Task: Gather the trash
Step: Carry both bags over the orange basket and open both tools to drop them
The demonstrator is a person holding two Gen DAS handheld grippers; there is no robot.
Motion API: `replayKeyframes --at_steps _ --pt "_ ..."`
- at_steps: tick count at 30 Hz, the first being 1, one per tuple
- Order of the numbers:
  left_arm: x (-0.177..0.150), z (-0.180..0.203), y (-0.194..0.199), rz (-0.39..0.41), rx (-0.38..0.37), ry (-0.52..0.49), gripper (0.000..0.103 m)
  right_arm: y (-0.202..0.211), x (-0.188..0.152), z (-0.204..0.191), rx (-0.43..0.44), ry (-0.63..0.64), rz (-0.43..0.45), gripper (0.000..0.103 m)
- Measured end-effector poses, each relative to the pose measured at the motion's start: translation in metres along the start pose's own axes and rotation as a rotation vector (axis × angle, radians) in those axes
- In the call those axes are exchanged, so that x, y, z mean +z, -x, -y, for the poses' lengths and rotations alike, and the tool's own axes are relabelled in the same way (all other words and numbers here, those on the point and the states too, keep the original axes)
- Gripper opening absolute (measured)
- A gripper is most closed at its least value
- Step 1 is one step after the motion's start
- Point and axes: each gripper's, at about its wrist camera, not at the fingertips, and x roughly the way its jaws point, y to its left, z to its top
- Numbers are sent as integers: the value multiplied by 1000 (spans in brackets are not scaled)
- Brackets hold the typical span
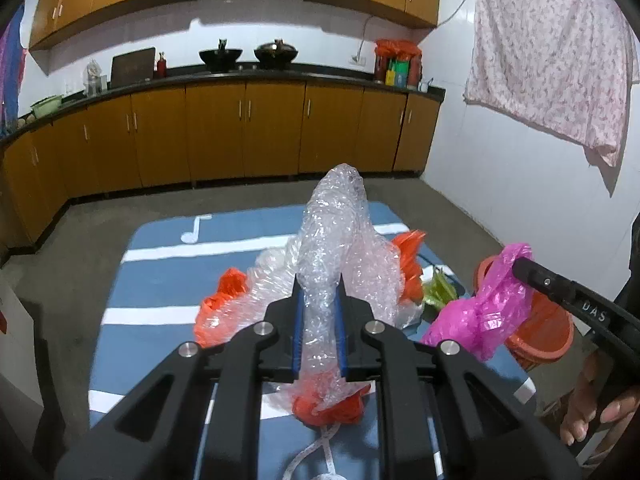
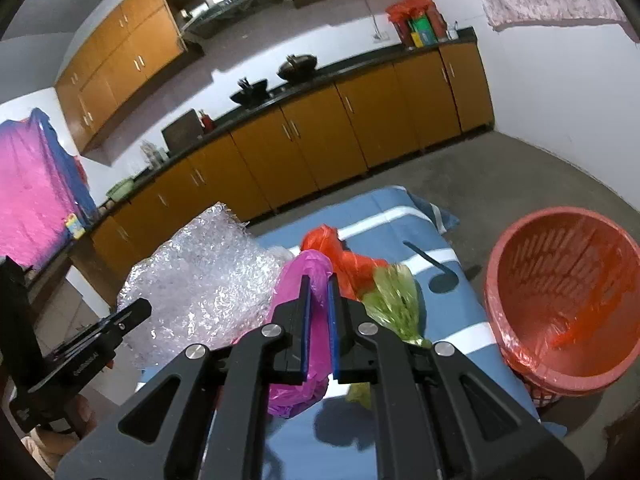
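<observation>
My left gripper [image 1: 318, 292] is shut on a long roll of clear bubble wrap [image 1: 332, 232] and holds it up over the blue striped table [image 1: 160, 272]. The bubble wrap also shows in the right wrist view [image 2: 200, 280]. My right gripper [image 2: 319, 286] is shut on a pink plastic bag [image 2: 298, 312], lifted above the table; it also shows in the left wrist view [image 1: 480, 304]. Orange plastic bags [image 1: 224, 296] and a green bag [image 2: 394, 300] lie on the table. An orange-red basket [image 2: 568, 300] lined with an orange bag stands at the table's right.
Wooden kitchen cabinets [image 1: 240, 132] with a dark counter run along the far wall. A floral cloth [image 1: 552, 52] hangs on the right wall. A white cord [image 1: 316, 448] lies on the table's near side. The concrete floor [image 1: 72, 248] surrounds the table.
</observation>
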Motion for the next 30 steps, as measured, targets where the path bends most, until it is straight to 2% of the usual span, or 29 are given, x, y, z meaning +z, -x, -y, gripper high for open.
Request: replayKeyframes --at_steps 5,8,15,18,23,30 --pt "12 7 22 49 -9 -12 14 23 12 -1 -17 29 65 8" --pt "18 23 33 75 -37 -34 14 38 18 8 -86 58 110 8" --pt "25 75 39 100 -152 -72 14 70 27 59 -288 36 183 8" --pt "24 104 31 92 -218 -84 14 86 32 88 -390 14 215 8" --pt "16 159 0 47 -320 -111 14 100 36 125 -497 -37 240 8" --pt "1 214 -51 -29 -392 -139 14 101 31 162 -591 -69 246 8"
